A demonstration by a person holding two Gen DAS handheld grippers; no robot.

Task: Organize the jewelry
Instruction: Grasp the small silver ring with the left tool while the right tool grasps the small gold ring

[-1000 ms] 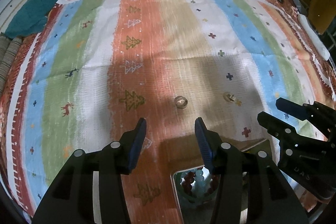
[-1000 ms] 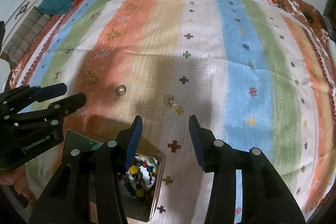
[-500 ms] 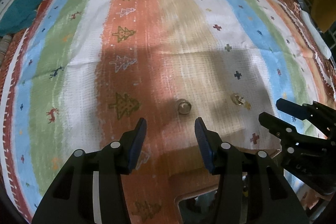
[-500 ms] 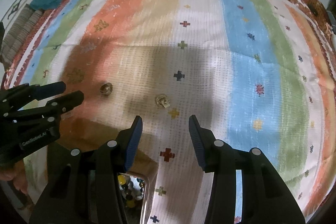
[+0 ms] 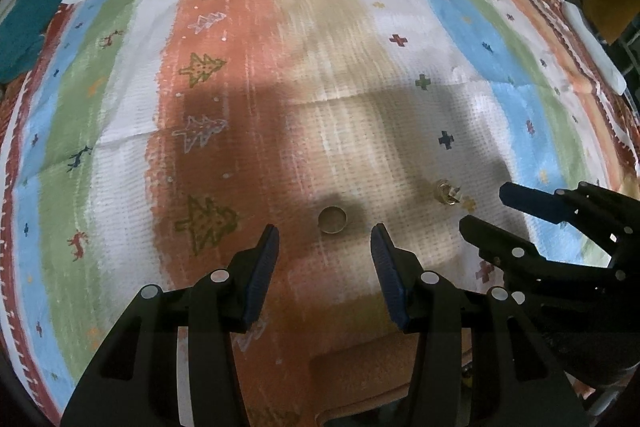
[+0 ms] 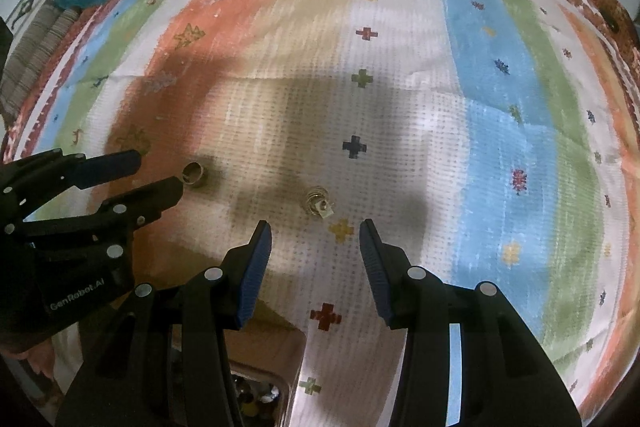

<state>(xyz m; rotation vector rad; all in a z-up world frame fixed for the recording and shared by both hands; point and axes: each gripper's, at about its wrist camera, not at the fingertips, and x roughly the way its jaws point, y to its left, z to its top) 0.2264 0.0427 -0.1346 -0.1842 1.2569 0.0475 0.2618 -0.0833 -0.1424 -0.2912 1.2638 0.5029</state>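
Tools, left [image 5: 325,247] and right [image 6: 316,241], gape wide over woven cloth [image 5: 280,87]; smooth ring [image 5: 332,219] lies ahead.

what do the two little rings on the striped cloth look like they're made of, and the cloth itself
Plain ring: looks like gold-toned metal, a smooth broad band with a dull shine.
Ornate ring: likely the same yellow metal, with a pale setting on top; whether stone or glass is too small to tell.
Striped cloth: seems woven cotton, matte, with a visible grid weave and fold creases.
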